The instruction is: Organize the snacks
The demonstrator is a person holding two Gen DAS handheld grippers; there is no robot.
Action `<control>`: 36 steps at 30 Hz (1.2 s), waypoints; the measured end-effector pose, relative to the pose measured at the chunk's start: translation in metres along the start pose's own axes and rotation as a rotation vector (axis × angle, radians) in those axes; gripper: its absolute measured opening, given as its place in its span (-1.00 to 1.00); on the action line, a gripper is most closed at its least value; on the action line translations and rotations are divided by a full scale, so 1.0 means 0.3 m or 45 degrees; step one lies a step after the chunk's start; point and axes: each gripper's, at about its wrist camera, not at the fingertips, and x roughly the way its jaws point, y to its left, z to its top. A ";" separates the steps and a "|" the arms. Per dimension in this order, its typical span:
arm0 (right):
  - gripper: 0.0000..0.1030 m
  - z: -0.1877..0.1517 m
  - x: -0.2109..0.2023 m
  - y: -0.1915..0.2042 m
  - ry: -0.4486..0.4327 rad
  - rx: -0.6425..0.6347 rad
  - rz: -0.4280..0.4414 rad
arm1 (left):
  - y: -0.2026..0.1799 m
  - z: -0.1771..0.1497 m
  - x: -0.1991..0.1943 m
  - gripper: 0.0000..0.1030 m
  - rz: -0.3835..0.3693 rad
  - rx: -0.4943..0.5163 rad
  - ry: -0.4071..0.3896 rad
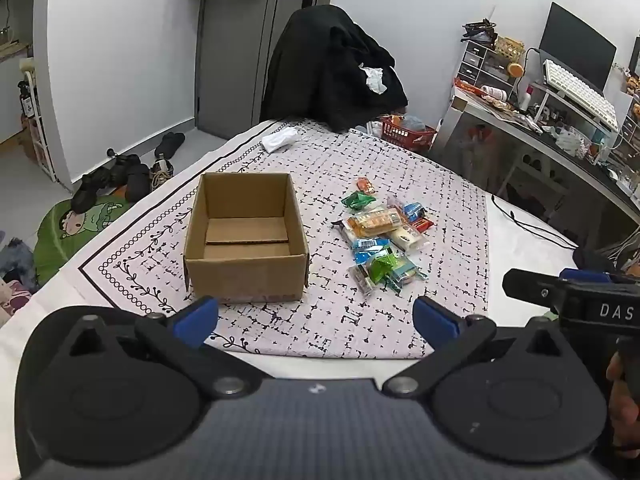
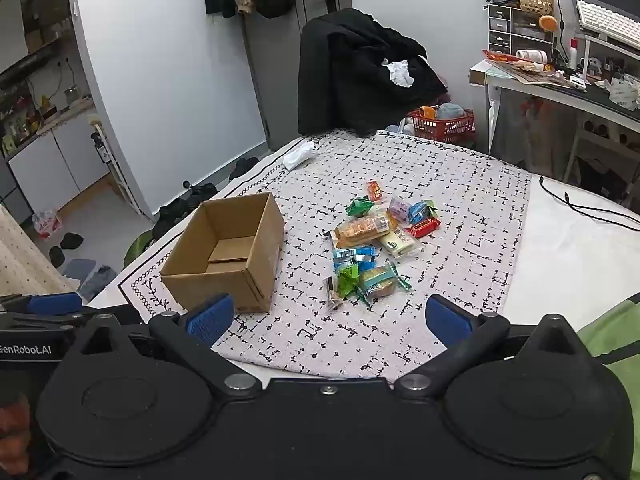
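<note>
Left wrist view: left gripper point(image 1: 316, 316) released, nothing between fingers; empty cardboard box point(image 1: 246, 236) on patterned cloth point(image 1: 360, 320) near left edge, snack pile point(image 1: 382, 236) just right of it

Right wrist view: right gripper point(image 2: 328, 318) released, empty; box point(image 2: 228, 250) left, snacks point(image 2: 376, 246) mid-cloth

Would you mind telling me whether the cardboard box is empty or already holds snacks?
Empty: the cardboard box shows only bare bottom flaps; snacks lie beside it.
</note>
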 end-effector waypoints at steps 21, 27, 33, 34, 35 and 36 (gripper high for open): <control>1.00 0.001 -0.003 -0.003 0.020 -0.015 -0.026 | -0.009 0.019 -0.018 1.00 -0.034 0.000 -0.023; 1.00 0.005 -0.004 -0.005 0.018 -0.026 -0.032 | -0.002 0.019 -0.015 1.00 -0.033 -0.012 -0.017; 1.00 0.006 -0.003 -0.004 0.021 -0.027 -0.035 | 0.004 0.018 -0.015 1.00 -0.022 -0.021 -0.016; 1.00 0.007 -0.003 -0.004 0.021 -0.027 -0.034 | 0.004 0.015 -0.016 1.00 -0.018 -0.020 -0.017; 1.00 0.006 -0.003 -0.004 0.021 -0.028 -0.034 | 0.003 0.014 -0.016 1.00 -0.014 -0.018 -0.017; 1.00 0.005 -0.003 -0.004 0.022 -0.029 -0.034 | 0.004 0.012 -0.016 1.00 -0.014 -0.017 -0.016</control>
